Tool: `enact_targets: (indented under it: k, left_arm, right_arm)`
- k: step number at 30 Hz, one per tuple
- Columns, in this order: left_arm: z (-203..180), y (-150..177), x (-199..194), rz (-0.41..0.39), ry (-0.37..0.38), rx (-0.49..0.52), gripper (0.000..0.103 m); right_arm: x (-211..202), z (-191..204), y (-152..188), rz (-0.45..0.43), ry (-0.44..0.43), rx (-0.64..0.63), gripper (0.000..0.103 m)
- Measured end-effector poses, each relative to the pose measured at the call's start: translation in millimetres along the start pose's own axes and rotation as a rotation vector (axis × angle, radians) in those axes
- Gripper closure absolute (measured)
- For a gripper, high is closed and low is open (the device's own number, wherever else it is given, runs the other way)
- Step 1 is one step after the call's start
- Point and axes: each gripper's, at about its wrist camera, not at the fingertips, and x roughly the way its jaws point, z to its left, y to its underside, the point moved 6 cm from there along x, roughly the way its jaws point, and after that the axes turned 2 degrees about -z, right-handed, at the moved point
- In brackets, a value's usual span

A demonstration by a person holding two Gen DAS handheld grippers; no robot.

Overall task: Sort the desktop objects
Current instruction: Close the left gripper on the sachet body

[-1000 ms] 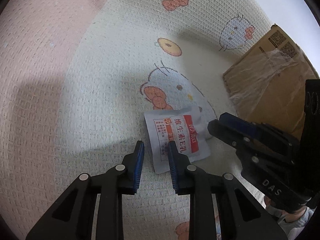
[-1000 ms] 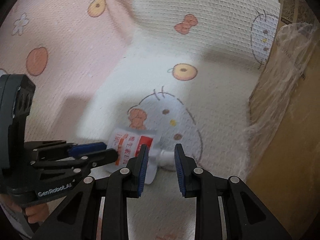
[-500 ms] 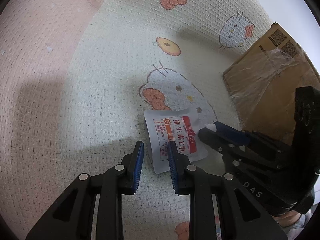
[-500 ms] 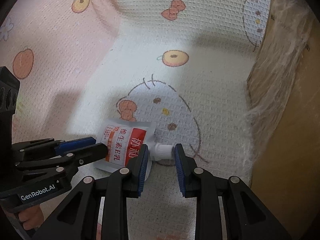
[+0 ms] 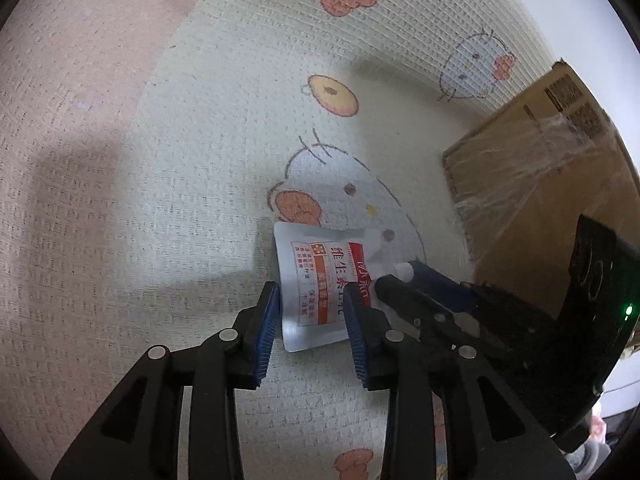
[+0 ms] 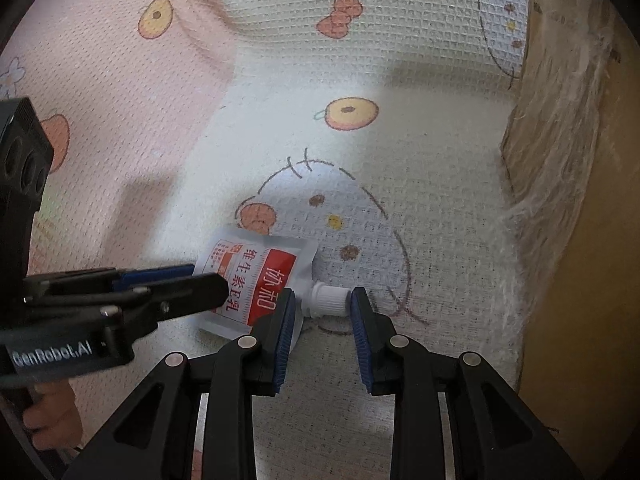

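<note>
Cloth (image 5: 200, 200) textured, cream and pink, printed with cat faces, bows, fruit. Box (image 5: 552, 184) near cloth's right edge. Pouch (image 5: 320, 280) flat mid-cloth. Left gripper (image 5: 310, 320) jaws just opening, part open, straddling pouch bottom, pads beside edges. Right gripper (image 6: 323, 326) narrow, around cap (image 6: 328, 300); contact unclear.
</note>
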Motion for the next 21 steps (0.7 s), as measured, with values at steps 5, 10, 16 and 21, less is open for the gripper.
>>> enact_targets:
  k: [5,10,16,21]
  left_arm:
    - [5,0,-7,-0.016,-0.018,0.003,0.065]
    - [9,-6,2,0.004,-0.014,-0.005,0.065]
    - [14,-2,9,-0.007,0.014,-0.008,0.064]
    - [15,-1,6,-0.016,0.036,-0.028,0.064]
  right_arm:
    - [2,4,-3,-0.001,-0.026,-0.001,0.078]
    - [1,4,-5,-0.003,-0.051,0.032,0.078]
    - [4,-3,-5,0.002,-0.084,0.078,0.078]
    - [4,4,-6,0.009,-0.051,0.016,0.077]
